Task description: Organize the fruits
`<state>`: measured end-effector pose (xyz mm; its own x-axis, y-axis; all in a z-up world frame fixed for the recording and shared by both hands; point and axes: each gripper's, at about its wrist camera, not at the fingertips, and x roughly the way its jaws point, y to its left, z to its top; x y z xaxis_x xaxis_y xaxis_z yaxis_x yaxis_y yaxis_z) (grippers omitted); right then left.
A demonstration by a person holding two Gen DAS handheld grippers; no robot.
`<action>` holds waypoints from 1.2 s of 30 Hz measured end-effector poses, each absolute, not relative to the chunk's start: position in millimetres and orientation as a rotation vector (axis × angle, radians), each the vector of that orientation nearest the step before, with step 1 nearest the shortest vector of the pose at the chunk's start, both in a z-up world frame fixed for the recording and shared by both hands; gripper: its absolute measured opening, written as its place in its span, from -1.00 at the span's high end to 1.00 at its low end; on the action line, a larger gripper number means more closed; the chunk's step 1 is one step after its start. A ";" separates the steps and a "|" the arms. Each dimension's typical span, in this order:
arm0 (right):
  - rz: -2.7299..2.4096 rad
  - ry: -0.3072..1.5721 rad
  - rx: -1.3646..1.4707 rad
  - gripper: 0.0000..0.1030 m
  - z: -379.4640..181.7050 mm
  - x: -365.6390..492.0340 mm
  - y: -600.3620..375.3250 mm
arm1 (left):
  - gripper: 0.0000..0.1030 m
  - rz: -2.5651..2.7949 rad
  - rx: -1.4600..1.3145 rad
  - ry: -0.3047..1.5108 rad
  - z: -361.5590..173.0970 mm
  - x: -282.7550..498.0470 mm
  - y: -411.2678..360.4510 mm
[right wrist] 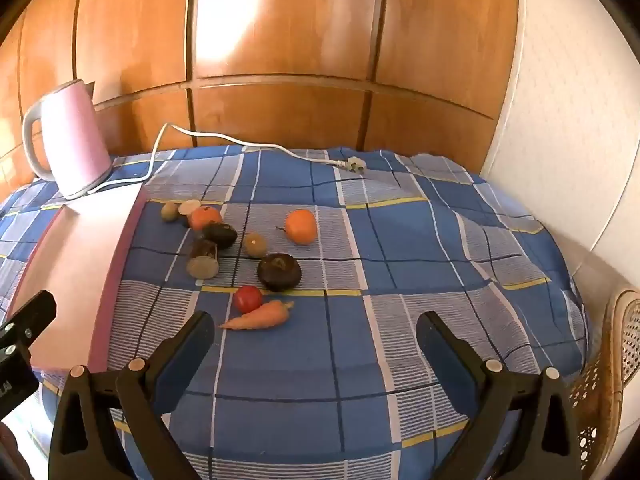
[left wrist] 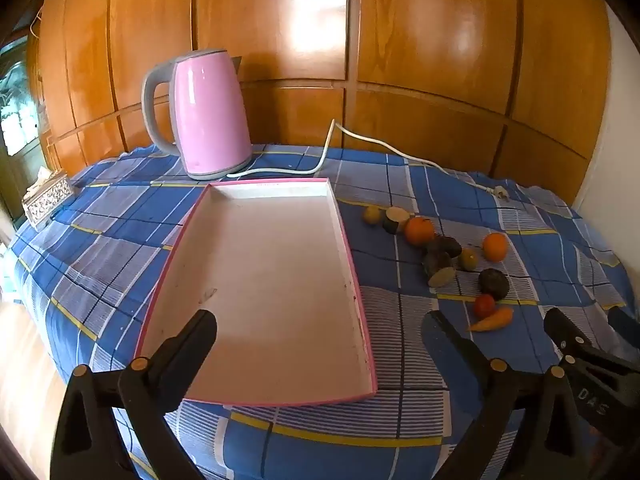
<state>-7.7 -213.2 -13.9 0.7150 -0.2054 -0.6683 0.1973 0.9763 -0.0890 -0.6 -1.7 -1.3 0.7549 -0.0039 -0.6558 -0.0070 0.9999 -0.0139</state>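
An empty pink-rimmed white tray (left wrist: 362, 320) lies on the blue plaid cloth; it shows at the left in the right wrist view (right wrist: 120, 264). Right of it lie scattered produce: two oranges (right wrist: 301, 226) (right wrist: 204, 217), a dark round fruit (right wrist: 279, 272), a red tomato (right wrist: 248, 298), a carrot (right wrist: 258, 317) and several small dark and greenish pieces (right wrist: 203, 258). The same pile shows in the left wrist view (left wrist: 440, 258). My left gripper (left wrist: 320, 332) is open over the tray's near end. My right gripper (right wrist: 316, 330) is open and empty, just short of the carrot.
A pink electric kettle (left wrist: 210, 114) stands behind the tray, its white cord (right wrist: 240, 142) and plug (right wrist: 355, 165) trailing across the back of the table. A patterned tissue box (left wrist: 46, 202) sits at the far left. A wicker chair (right wrist: 604, 368) stands at the right edge.
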 end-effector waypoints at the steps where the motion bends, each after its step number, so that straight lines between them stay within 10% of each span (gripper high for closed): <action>1: -0.224 0.743 -0.007 -0.99 -14.5 -7.1 -214.1 | -0.99 0.001 -0.013 0.718 -1.5 -0.9 -2.5; 36: -0.176 0.678 -0.037 -0.99 -4.2 -15.8 -201.4 | -0.99 0.025 -0.040 0.727 1.6 -3.2 9.5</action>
<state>-15.8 -201.4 -4.2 0.7644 -0.1737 -0.6209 0.1493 0.9845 -0.0916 -3.2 9.5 1.6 0.7466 0.0091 -0.6652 -0.0369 0.9989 -0.0278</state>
